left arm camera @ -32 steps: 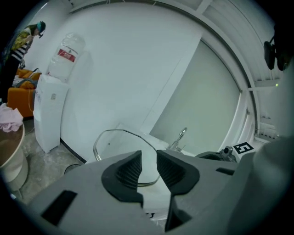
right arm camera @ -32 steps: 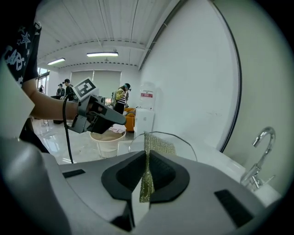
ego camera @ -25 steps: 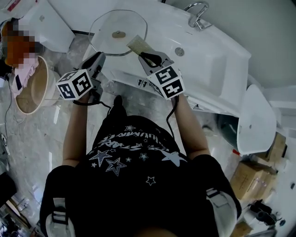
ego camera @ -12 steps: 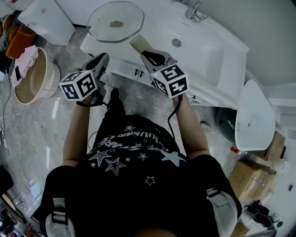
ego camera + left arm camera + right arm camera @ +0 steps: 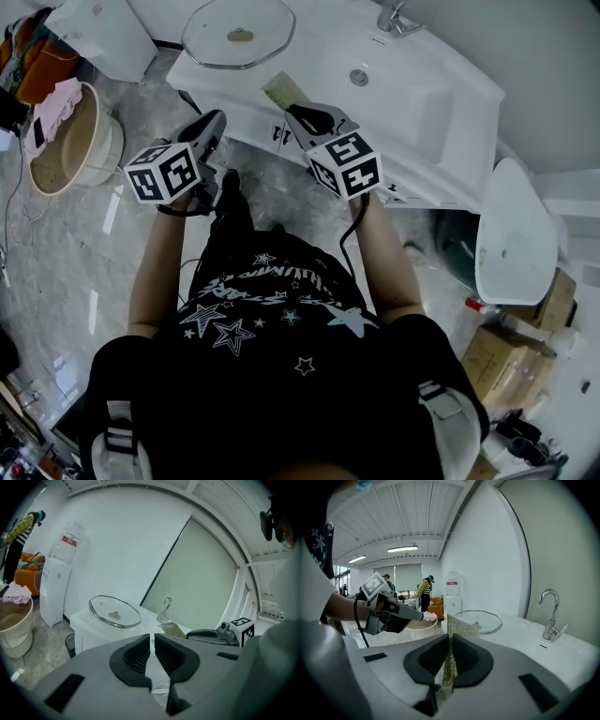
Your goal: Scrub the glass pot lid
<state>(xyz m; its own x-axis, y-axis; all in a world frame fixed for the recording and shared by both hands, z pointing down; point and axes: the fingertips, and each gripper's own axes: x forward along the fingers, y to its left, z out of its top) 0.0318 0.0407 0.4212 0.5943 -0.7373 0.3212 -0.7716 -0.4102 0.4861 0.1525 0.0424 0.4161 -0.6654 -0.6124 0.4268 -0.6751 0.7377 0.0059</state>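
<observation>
On the left end of a white counter (image 5: 431, 103) lies the glass pot lid (image 5: 239, 33), flat with its knob up and nothing touching it. A tap (image 5: 394, 19) stands further along the counter to its right. Nearer the person, the right gripper (image 5: 298, 112) hovers at the counter's front edge. Its jaws are clamped on a thin golden scrubbing pad (image 5: 459, 626), which sticks out past the jaw tips and is well apart from the lid. The left gripper (image 5: 151, 644) hangs over the floor just short of the counter and points toward the lid. Its jaws stand almost together, with only a thin slit between them and nothing in it. A round tub (image 5: 66, 155) sits on the floor off to the left. Scrubbing does not seem to have begun; this looks like the approach to the lid. The next move likely calls for carrying the pad forward and left onto the glass. The left gripper would probably need to spread wider to steady the rim or knob, since a lid on a smooth counter may slide under pressure.
</observation>
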